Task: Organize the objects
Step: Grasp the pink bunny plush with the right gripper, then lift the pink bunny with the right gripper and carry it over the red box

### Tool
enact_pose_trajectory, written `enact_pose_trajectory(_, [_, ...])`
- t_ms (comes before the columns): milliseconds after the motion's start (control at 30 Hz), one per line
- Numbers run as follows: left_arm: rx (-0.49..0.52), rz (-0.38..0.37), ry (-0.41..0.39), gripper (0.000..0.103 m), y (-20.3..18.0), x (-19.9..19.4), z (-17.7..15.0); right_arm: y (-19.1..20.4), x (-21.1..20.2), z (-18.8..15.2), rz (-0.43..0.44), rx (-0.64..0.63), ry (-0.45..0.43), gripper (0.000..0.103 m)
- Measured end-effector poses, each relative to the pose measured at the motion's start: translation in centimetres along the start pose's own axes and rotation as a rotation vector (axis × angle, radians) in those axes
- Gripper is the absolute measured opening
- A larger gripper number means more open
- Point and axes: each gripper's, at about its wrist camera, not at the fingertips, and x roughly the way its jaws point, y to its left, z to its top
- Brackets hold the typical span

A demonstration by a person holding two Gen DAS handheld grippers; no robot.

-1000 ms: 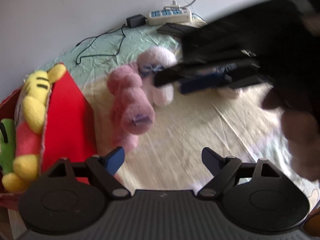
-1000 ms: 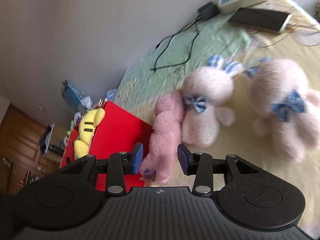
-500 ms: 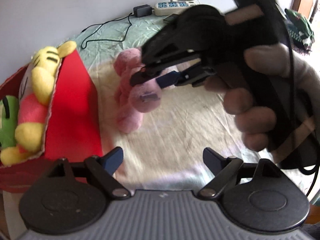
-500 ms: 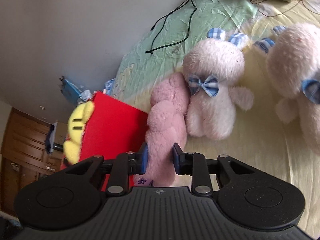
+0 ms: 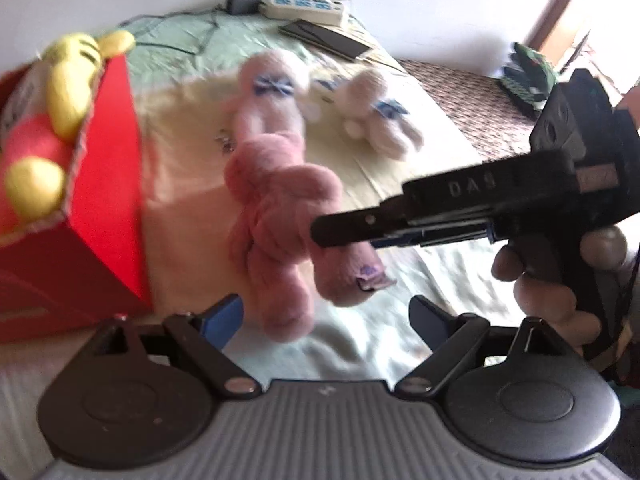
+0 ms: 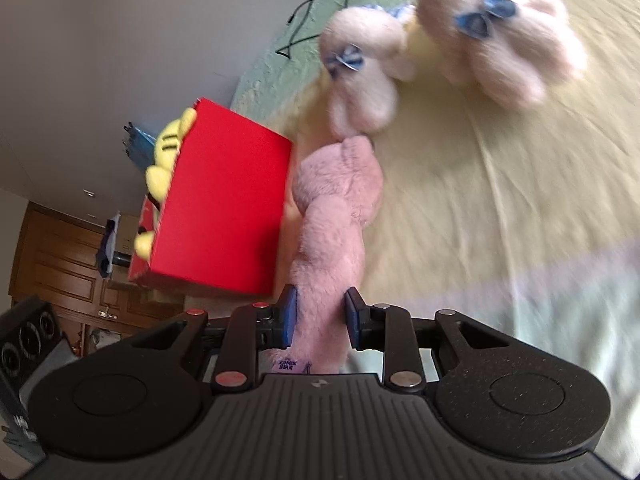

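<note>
Right gripper (image 6: pixel 320 314) clamped on pink plush toy (image 6: pixel 332 216), seemingly lifted, red box (image 6: pixel 224 208) just left; left gripper (image 5: pixel 326 314) wide open, holding nothing; next, probably, carrying over box and releasing.

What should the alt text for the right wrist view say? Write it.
The right gripper is shut on a pink plush toy beside a red box that holds a yellow plush. Two pale pink bunnies with blue bows lie beyond on the bed.
</note>
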Motion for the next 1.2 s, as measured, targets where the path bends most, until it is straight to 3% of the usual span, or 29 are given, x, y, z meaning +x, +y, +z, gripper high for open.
enact_pose_trajectory(133, [-0.029, -0.076, 0.012, 0.091, 0.0, 0.2, -0.7, -0.2, 0.2, 0.4, -0.067, -0.054, -0.042, 0.031])
enact_pose_trajectory(467, [-0.076, -0.028, 0.01, 0.091, 1.5, 3.8, 1.5, -1.3, 2.9, 2.8, 0.002, 0.023, -0.071, 0.039])
enact_pose_trajectory(767, [-0.098, -0.033, 0.061, 0.09, 1.4, 7.1, 2.4, -1.0, 1.7, 2.4, 0.025, 0.03, -0.07, 0.028])
enact_pose_trajectory(1033, [-0.092, -0.044, 0.063, 0.076, 0.8, 6.2, 1.6, 0.7, -0.8, 0.4, 0.019, -0.049, -0.106, 0.025])
enact_pose_trajectory(1200, [-0.043, -0.025, 0.024, 0.074, -0.9, 4.3, 1.2, 2.7, -2.6, 0.1, 0.061, -0.065, -0.159, 0.025])
